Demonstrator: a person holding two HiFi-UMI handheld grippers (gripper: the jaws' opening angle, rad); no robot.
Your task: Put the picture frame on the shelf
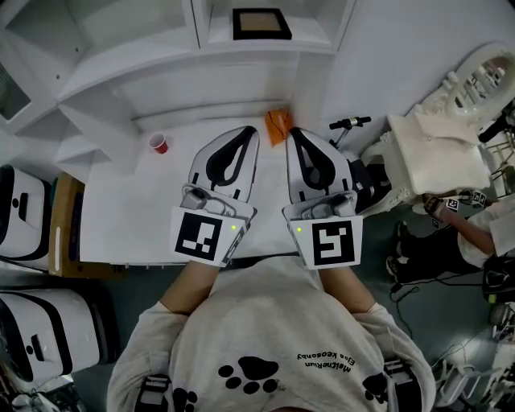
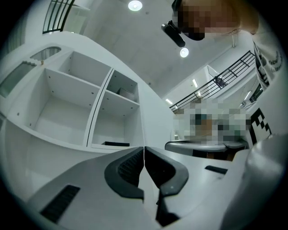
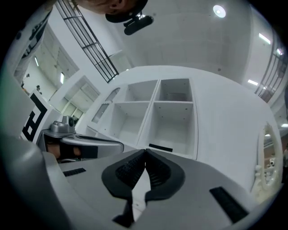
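Head view: from above the person's head, facing steeply down on the white table (image 1: 121,217), with the shelf unit (image 1: 161,80) along the top edge.
Left gripper view: rides on the left gripper (image 2: 144,155), looks along its jaws, tilted up at the shelf unit from its left, fairly near.
Right gripper view: rides on the right gripper (image 3: 145,155), same upward tilt, facing the shelf more squarely.
Shared: all three take in the compartment with the picture frame (image 1: 261,24); each gripper view seemingly catches the other gripper at its edge.
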